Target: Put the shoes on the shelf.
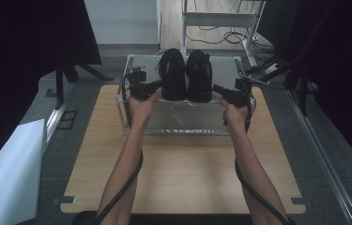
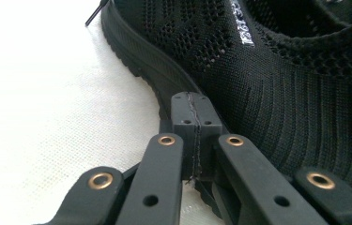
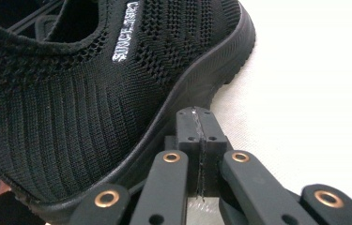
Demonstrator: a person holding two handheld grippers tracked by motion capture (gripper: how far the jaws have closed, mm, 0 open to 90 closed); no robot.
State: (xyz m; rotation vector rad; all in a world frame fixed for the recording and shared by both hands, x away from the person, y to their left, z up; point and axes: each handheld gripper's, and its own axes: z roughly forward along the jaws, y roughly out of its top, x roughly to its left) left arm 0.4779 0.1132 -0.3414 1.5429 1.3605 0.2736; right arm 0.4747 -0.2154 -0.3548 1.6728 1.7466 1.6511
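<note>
My forearms reach over the light wooden tabletop [image 1: 183, 168]. Left gripper [image 2: 196, 110] and right gripper [image 3: 197, 124], jaws pressed together and empty, flank the two black knit mesh sneakers [image 1: 186, 75] side by side on the clear rack's [image 1: 183, 125] top. I'm nudging; next, press inward evenly.

You've got a wood-top table [image 1: 183, 173] w/ a clear box-like rack [image 1: 129, 93] at its far end. Left of the table there's a white sheet or board [image 1: 9, 178], tilted, near the edge. Behind the rack: white shelf frame [image 1: 216, 21] w/ loose cables [image 1: 232, 35] on the floor. Dark curtains [image 1: 28, 37] on both sides.
</note>
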